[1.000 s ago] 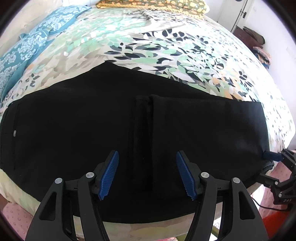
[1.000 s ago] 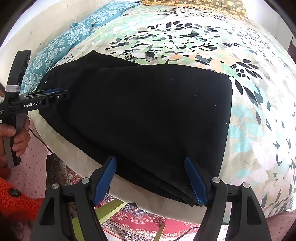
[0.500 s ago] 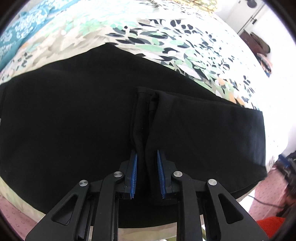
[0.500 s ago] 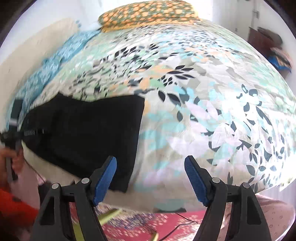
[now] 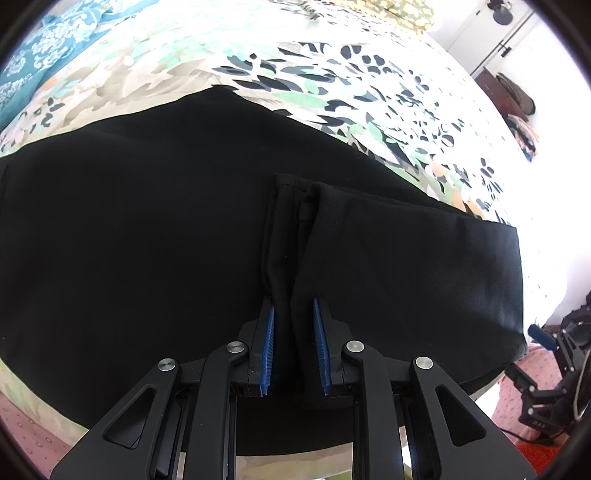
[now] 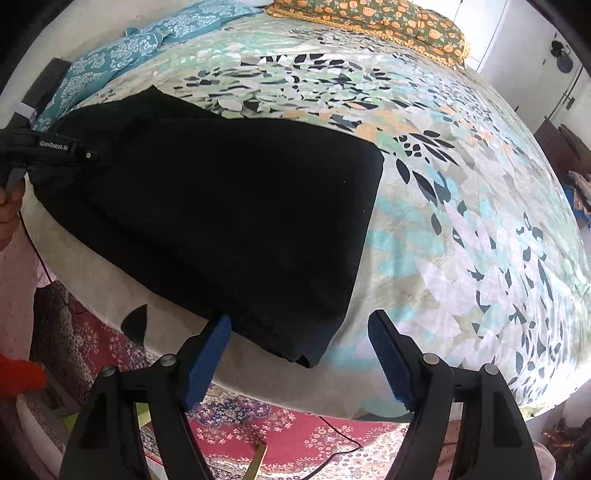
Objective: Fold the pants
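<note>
Black pants lie folded across the near edge of a bed with a leafy printed sheet. My left gripper is shut on the hem end of the folded-over legs, a ridge of black cloth pinched between its blue pads. In the right wrist view the pants spread from the left to the middle. My right gripper is open and empty, just in front of the near right corner of the fold. The left gripper shows at the far left of that view, its fingertips hidden in the black cloth.
A teal patterned pillow lies at the far left of the bed, an orange patterned pillow at the head. A red patterned rug covers the floor below the bed edge. A dark cabinet stands by the far wall.
My left gripper closed on the pants' hem ridge and holds it. My right gripper swung away to the right, then came back to the fold's near right corner, still open.
</note>
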`<state>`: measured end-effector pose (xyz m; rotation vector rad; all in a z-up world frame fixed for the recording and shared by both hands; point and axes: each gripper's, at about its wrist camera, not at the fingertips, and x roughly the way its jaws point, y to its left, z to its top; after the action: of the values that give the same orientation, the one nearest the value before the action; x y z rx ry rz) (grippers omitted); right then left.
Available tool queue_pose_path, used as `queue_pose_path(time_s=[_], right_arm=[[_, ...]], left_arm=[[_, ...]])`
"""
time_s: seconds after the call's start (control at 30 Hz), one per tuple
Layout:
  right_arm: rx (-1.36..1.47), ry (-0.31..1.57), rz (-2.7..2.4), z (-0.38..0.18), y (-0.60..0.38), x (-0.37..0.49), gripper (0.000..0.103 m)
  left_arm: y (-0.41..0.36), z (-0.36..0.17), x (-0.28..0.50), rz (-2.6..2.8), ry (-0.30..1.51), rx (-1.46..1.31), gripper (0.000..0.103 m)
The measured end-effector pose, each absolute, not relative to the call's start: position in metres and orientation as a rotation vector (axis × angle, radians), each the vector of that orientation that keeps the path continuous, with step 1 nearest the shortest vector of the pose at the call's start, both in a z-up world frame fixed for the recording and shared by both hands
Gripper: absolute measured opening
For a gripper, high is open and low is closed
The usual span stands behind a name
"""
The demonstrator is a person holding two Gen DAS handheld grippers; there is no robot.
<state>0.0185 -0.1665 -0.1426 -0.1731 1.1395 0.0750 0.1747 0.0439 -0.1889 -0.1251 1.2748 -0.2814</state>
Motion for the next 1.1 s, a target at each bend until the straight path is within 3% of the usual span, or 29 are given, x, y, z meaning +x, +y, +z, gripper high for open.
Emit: queue_pose_path(time_s=[0.23, 0.9, 1.1], right_arm=[[-0.248, 1.220, 0.003, -0.156, -0.170, 0.020, 0.076], [-0.478, 1.092, -0.221, -0.146, -0.177, 0.027, 0.078], [-0.373, 1.140, -0.260, -0.149, -0.205, 0.029, 0.085]], left_arm=[[0.046, -0.187, 0.174, -0.281, 1.272, -0.121, 0.019], [0.025, -0.188, 0.161, -0.305, 1.262, -0.041, 0.022], [0.006, -0.188, 0.154, -0.336, 1.262, -0.007, 0.022]])
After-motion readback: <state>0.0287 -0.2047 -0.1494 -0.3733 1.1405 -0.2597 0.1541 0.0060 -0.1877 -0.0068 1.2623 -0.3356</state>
